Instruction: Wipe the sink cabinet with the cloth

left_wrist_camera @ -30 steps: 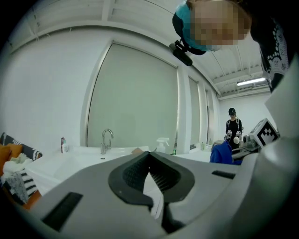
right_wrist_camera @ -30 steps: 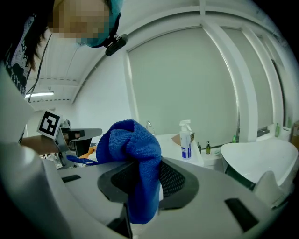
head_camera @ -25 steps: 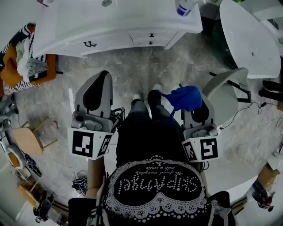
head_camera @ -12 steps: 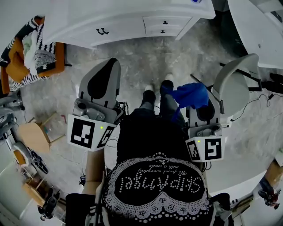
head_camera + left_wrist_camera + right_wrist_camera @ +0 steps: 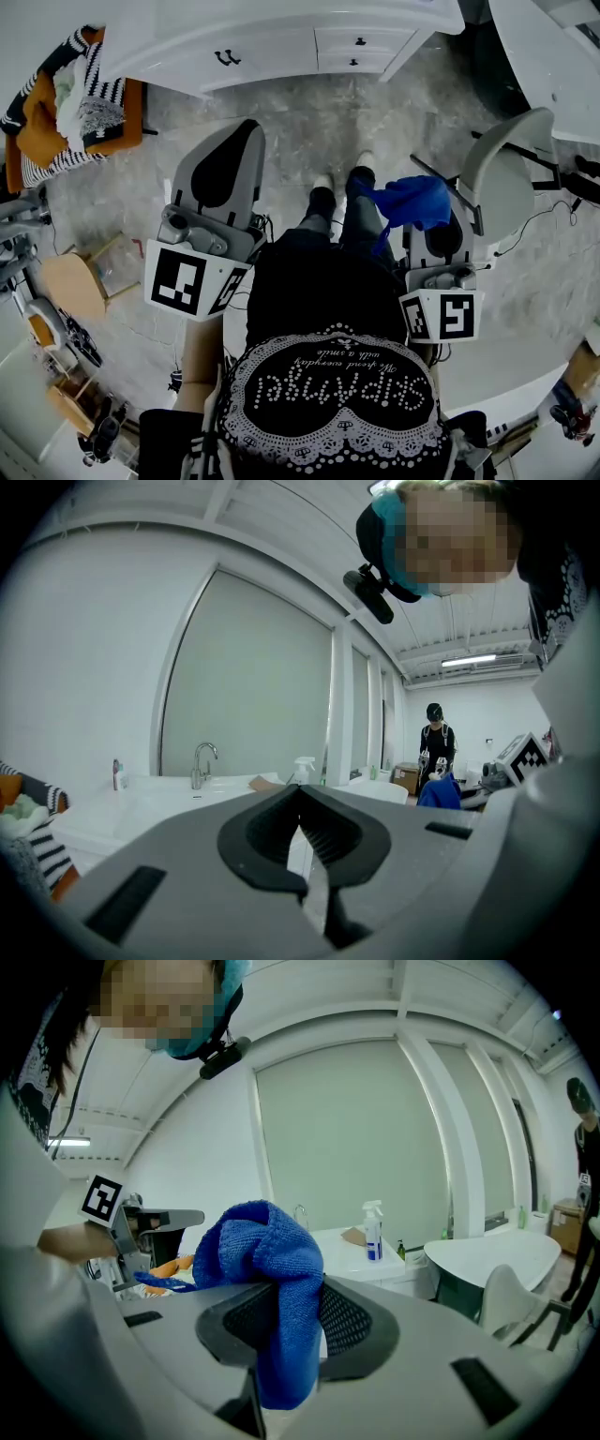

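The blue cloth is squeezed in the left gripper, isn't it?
Not quite. The blue cloth is squeezed in the right gripper, not the left gripper. The right gripper view shows it pinched between those jaws; the left gripper's jaws hold nothing.

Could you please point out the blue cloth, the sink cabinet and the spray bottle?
blue cloth [image 5: 272, 1251]: right gripper view, on the bunched fold.
sink cabinet [image 5: 272, 52]: head view, on its white front.
spray bottle [image 5: 373, 1238]: right gripper view, on its body.

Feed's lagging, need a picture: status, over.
Right gripper shut on blue cloth. Left gripper shut, empty. Sink cabinet ahead, not yet touched. Chair off to the right.
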`<state>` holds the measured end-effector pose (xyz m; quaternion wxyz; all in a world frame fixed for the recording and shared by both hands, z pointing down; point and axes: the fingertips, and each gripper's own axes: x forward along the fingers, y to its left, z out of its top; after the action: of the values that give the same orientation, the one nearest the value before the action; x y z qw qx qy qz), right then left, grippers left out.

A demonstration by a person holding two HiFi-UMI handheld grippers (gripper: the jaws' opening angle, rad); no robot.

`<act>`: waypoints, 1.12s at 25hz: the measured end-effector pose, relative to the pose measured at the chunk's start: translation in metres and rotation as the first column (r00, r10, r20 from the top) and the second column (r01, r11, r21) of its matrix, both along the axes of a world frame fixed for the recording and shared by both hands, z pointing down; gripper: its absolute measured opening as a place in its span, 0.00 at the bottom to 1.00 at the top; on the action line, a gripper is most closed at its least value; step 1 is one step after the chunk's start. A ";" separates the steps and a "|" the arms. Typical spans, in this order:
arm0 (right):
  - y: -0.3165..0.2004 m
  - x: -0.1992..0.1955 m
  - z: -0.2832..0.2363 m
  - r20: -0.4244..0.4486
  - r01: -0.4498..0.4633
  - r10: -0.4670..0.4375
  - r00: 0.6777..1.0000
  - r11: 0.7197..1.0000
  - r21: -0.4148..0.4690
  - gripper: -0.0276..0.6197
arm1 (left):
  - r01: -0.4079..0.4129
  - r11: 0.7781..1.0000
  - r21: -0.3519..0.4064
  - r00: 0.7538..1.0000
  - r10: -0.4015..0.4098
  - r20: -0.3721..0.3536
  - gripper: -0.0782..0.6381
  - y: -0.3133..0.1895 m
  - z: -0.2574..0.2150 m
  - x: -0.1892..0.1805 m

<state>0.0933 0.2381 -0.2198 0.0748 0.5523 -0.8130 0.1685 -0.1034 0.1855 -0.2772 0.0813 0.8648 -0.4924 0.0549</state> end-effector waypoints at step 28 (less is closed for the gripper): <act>0.015 -0.036 -0.005 -0.073 0.057 -0.054 0.996 0.998 0.038 0.22 | 0.001 1.000 0.019 0.999 0.000 -0.037 0.11 0.012 -0.003 -0.027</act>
<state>0.0572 0.2532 -0.2251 0.0975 0.5365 -0.8280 0.1302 -0.1302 0.1977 -0.2806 0.0823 0.8663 -0.4914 0.0345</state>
